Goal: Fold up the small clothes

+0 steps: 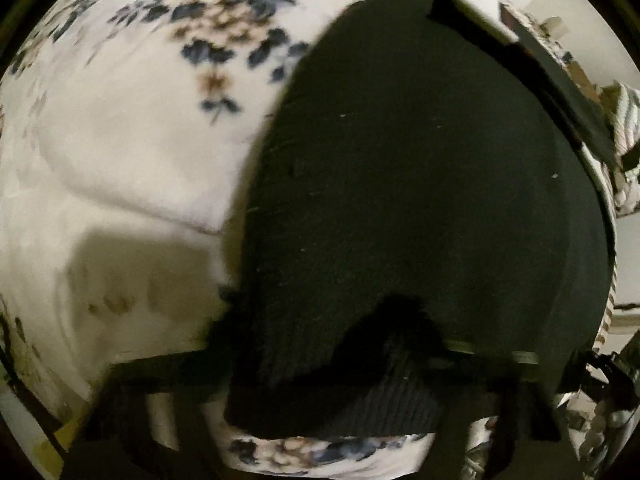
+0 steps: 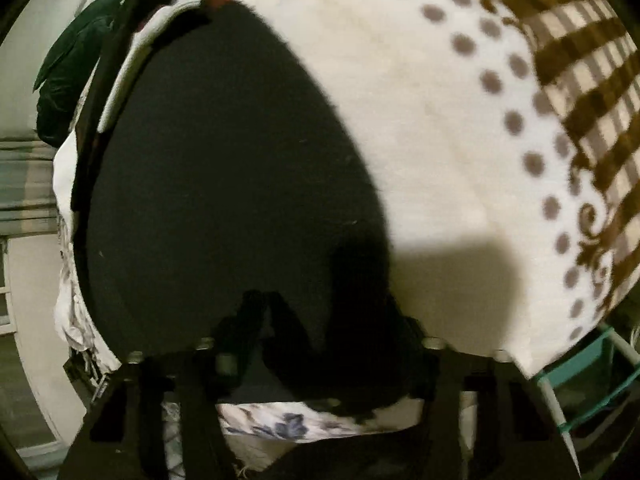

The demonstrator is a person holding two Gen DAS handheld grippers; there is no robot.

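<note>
A black garment [image 1: 420,184] lies spread on a white blanket [image 1: 120,152] with blue and brown flowers. It fills the middle of the left wrist view and also the right wrist view [image 2: 224,168]. My left gripper [image 1: 400,320] is shut on the near ribbed edge of the garment, which bunches up between its fingers. My right gripper [image 2: 272,308] is shut on the garment's near edge too, with a fold of black cloth pinched at its tips. The fingers are dark and hard to tell from the cloth.
A white cloth with grey dots and a brown checked border [image 2: 560,92] lies right of the garment. A dark green item [image 2: 68,76] sits at the far left. A teal wire rack [image 2: 584,380] stands at the lower right. A striped cloth [image 1: 624,120] lies at the right edge.
</note>
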